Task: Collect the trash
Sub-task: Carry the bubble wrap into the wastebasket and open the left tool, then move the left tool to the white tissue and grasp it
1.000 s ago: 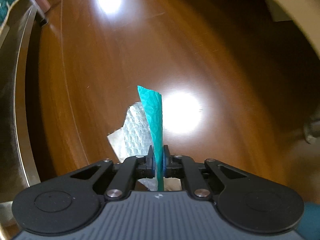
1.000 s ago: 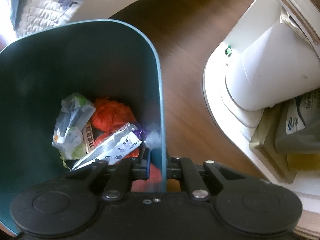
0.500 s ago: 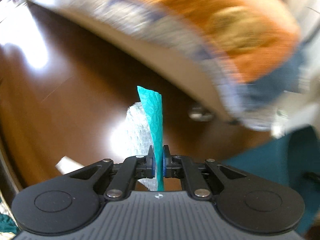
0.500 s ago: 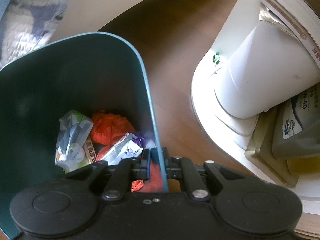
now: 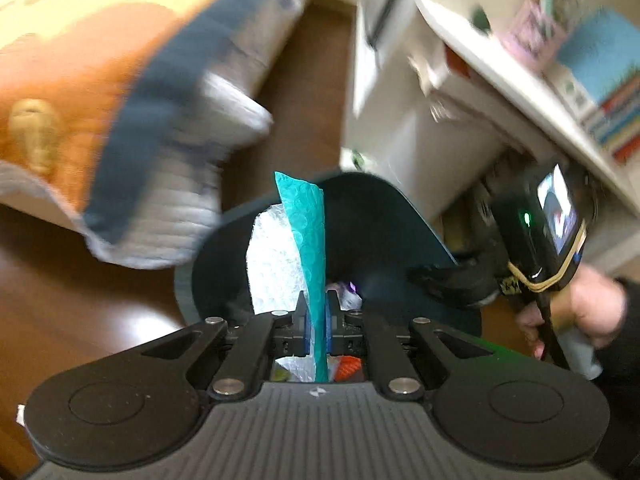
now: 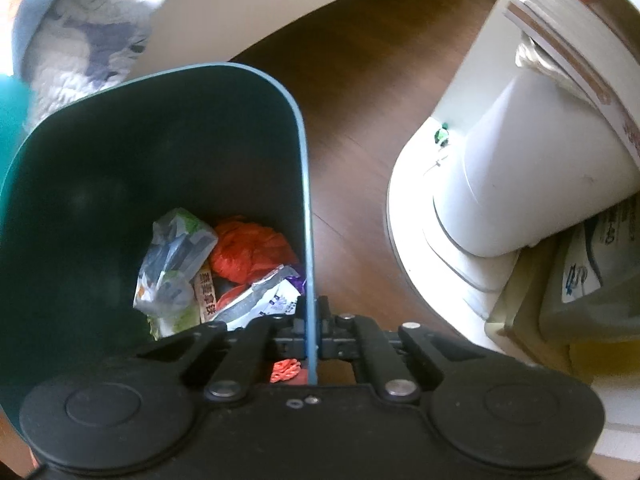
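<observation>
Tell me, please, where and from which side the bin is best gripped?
By its thin upright rim wall, from above, one finger inside and one outside, probably. The bin is open-topped with slim walls, and trash lies only at the bottom, so the rim is free. The right gripper is shut on the wall exactly so.

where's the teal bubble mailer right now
In the left wrist view, the teal bubble mailer stands pinched in the left gripper, held over the open mouth of the dark teal bin.
</observation>
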`<action>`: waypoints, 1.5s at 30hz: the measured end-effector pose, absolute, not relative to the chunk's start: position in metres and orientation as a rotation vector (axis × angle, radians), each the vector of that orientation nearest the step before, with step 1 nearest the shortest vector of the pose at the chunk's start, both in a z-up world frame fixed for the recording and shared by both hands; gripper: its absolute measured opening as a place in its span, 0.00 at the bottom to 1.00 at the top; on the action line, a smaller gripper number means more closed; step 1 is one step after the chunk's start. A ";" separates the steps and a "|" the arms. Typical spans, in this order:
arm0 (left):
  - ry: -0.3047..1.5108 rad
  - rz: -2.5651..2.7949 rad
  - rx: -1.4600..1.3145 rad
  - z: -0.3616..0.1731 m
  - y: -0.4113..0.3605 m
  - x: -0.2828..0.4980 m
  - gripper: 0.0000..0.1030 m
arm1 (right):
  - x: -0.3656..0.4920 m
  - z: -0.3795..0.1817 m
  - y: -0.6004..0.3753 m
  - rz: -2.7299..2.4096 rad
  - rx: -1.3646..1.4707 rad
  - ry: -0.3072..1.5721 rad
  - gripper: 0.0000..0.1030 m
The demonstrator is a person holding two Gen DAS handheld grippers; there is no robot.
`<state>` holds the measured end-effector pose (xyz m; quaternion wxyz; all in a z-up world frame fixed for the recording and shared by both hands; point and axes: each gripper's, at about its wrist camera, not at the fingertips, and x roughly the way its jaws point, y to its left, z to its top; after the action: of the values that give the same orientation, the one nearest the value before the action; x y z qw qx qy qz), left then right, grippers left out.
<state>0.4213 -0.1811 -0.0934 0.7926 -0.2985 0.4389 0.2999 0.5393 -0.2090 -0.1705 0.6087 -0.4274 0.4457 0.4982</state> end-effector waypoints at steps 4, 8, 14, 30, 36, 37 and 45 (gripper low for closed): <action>1.039 0.607 -0.645 -0.133 -0.190 0.454 0.06 | 0.529 -0.166 -0.210 1.163 -0.999 1.018 0.01; 1.113 0.609 -0.643 -0.160 -0.196 0.467 0.06 | 0.534 -0.167 -0.214 1.177 -1.004 1.012 0.02; 1.174 0.594 -0.656 -0.187 -0.196 0.477 0.06 | 0.546 -0.169 -0.213 1.176 -1.003 1.029 0.02; 1.170 0.543 -0.661 -0.183 -0.195 0.469 0.24 | 0.552 -0.177 -0.211 1.165 -0.993 1.049 0.02; 1.082 0.550 -0.611 -0.157 -0.201 0.458 0.69 | 0.556 -0.178 -0.211 1.153 -0.989 1.048 0.02; 1.071 0.546 -0.606 -0.151 -0.202 0.454 0.69 | 0.557 -0.178 -0.211 1.149 -0.986 1.050 0.02; 0.946 0.648 -0.642 -0.103 -0.183 0.386 0.74 | 0.558 -0.179 -0.211 1.138 -0.991 1.055 0.02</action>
<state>0.3858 -0.1834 -0.1034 0.7917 -0.2985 0.4398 0.3010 0.5577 -0.2106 -0.1791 0.6053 -0.4285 0.4559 0.4921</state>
